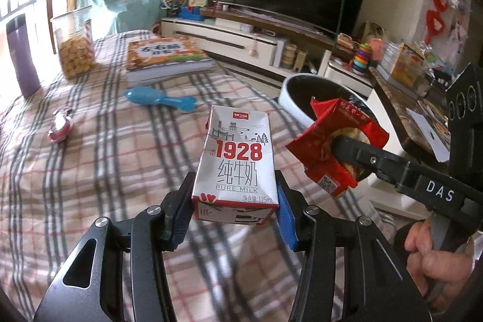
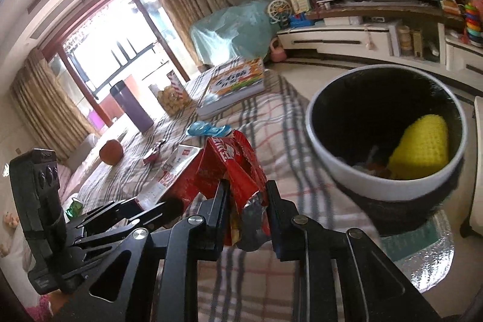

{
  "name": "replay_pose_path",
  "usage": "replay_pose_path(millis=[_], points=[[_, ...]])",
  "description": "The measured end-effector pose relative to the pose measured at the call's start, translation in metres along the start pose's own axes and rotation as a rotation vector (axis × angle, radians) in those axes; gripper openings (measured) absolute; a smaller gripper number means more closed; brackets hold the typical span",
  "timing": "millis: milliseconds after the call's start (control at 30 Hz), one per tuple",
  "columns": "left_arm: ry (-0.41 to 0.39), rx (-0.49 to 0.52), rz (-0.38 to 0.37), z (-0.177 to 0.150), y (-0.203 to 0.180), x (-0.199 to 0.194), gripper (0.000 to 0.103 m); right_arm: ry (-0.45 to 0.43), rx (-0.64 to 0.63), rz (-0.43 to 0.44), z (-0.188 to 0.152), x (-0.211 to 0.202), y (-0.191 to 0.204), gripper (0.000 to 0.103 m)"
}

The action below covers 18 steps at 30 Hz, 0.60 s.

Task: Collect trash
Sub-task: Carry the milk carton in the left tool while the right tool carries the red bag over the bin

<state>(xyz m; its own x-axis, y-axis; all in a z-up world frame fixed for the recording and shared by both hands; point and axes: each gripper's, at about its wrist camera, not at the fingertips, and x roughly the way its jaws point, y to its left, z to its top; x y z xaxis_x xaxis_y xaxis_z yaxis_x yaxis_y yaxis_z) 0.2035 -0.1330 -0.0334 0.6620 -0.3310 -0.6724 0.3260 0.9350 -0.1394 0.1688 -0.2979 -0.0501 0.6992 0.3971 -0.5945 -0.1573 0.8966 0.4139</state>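
Jaws of the left gripper [image 1: 234, 202] stand partly apart, their blue pads pressed on the two sides of a small white-and-red cardboard milk carton [image 1: 237, 163], held upright above the plaid checked tablecloth [image 1: 105, 171]. In this left wrist view the right gripper [image 1: 347, 153] comes in from the right edge, a hand [image 1: 434, 258] on its grip, pinching a crumpled red foil snack wrapper [image 1: 335, 147]. Beyond the wrapper, off the table's right edge, stands a round white waste bin with a black liner [image 1: 289, 98]. Toward the far edge lie a turquoise plastic brush [image 1: 160, 100], a thick picture book [image 1: 166, 56], a clear jar of biscuits [image 1: 75, 41] and a purple tumbler [image 1: 22, 56]; a small pink wrapper [image 1: 60, 125] lies near the left edge.

From the right wrist, the narrow jaws squeeze the red wrapper [image 2: 238, 171] (silver inside showing). The bin [image 2: 383, 180] sits just right, a yellow knitted object [image 2: 422, 150] inside. The left gripper [image 2: 126, 210] and its carton [image 2: 169, 171] show at left.
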Motion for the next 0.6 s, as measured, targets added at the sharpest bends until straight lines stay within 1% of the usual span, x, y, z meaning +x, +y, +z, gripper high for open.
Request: replay_pose_path(millis=[600], points=[[0.003, 0.064, -0.060, 0.016, -0.050, 0.012, 0.048, -0.074, 0.059, -0.076, 0.012, -0.037, -0.050, 0.024]])
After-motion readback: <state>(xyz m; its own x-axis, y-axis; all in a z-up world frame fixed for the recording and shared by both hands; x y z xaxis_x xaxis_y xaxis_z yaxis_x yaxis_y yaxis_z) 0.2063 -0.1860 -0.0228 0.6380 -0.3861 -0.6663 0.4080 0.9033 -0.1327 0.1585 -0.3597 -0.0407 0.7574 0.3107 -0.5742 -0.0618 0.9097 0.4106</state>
